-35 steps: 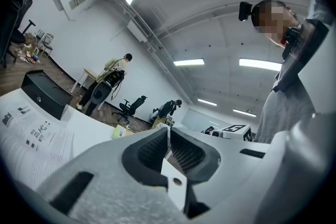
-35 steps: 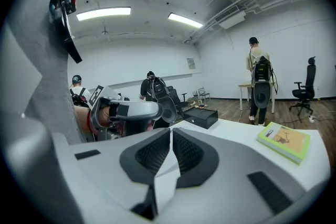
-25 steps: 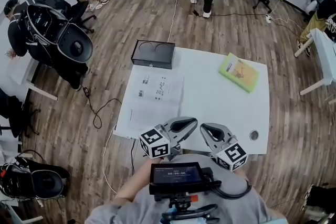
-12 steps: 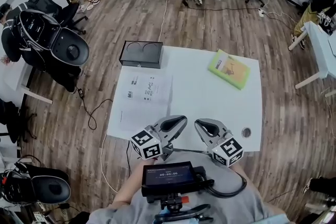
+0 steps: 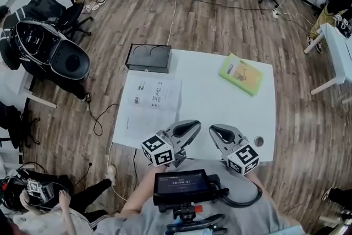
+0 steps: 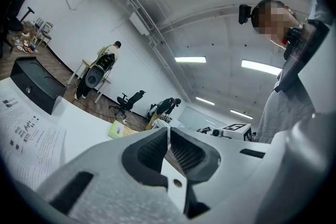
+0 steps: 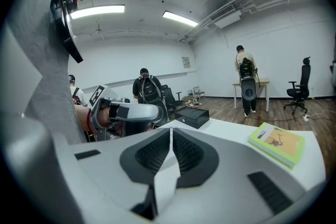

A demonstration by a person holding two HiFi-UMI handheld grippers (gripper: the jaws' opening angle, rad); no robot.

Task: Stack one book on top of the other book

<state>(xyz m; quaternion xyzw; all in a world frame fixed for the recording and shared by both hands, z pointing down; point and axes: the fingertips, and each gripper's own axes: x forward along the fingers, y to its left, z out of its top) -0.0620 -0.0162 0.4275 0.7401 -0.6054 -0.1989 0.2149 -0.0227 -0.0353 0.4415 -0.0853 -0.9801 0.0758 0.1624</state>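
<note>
Nearest me, my left gripper [image 5: 193, 128] and right gripper [image 5: 215, 131] hover side by side over the near edge of the white table [image 5: 214, 104], both with fingers pressed together on nothing, while the green book [image 5: 242, 74] lies near the table's far right corner.

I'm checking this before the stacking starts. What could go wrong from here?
The green book lies near the far right corner of the table; a clumsy nudge might push it off. No second book is clearly visible, so there may be nothing to stack. The left tongs and right tongs are both shut and would need opening before any grab.
</note>
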